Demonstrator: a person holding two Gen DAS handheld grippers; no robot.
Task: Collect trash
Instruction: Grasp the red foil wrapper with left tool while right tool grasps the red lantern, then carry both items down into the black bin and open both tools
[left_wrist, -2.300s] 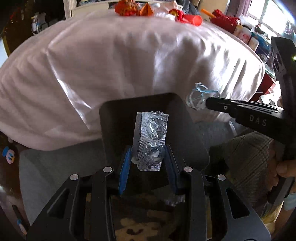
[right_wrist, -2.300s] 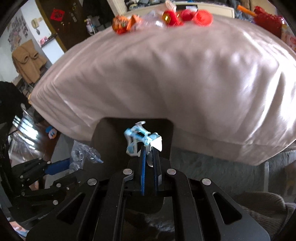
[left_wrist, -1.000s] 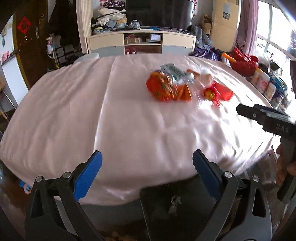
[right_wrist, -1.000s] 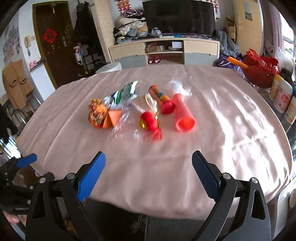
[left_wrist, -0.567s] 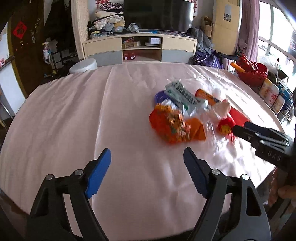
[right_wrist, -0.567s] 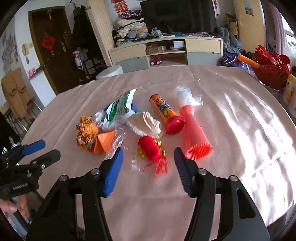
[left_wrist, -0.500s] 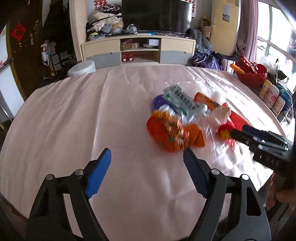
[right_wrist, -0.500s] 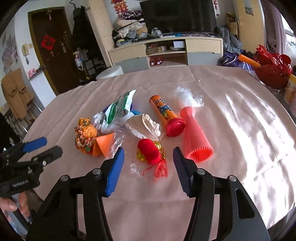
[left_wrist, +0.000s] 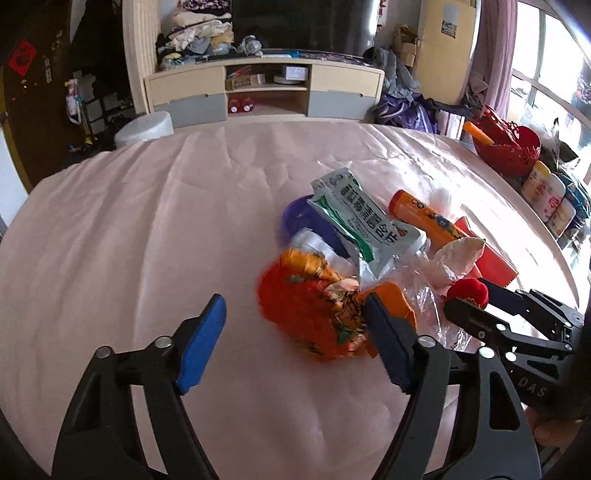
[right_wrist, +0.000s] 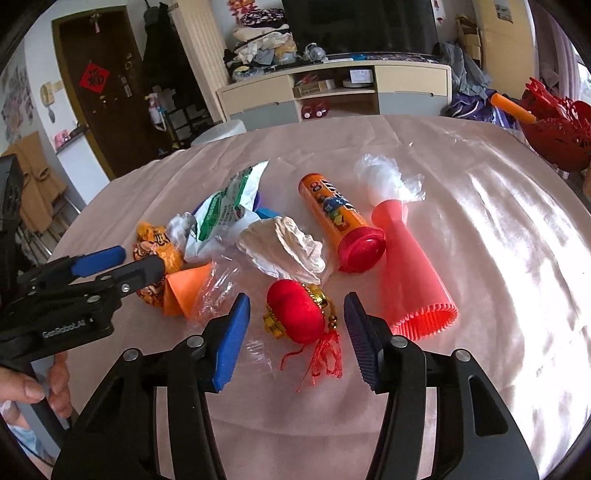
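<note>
Closing left gripper (left_wrist: 295, 341): jaws have just been narrowing, spread either side of the orange crinkled wrapper (left_wrist: 314, 314), pads not pressing it.
Right gripper (right_wrist: 295, 332): jaws have just been narrowing, spread around the red lantern ornament (right_wrist: 299, 314), not gripping.
Trash place: heaped on the pink tablecloth (right_wrist: 498, 240).
Neighbours: candy tube (right_wrist: 332, 210) beside the pink cone (right_wrist: 413, 280).

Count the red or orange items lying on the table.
5: crumpled orange wrapper at left, orange cone beside it, red lantern nearest, orange tube behind, red trumpet-shaped piece at right. More may hide underneath.
</note>
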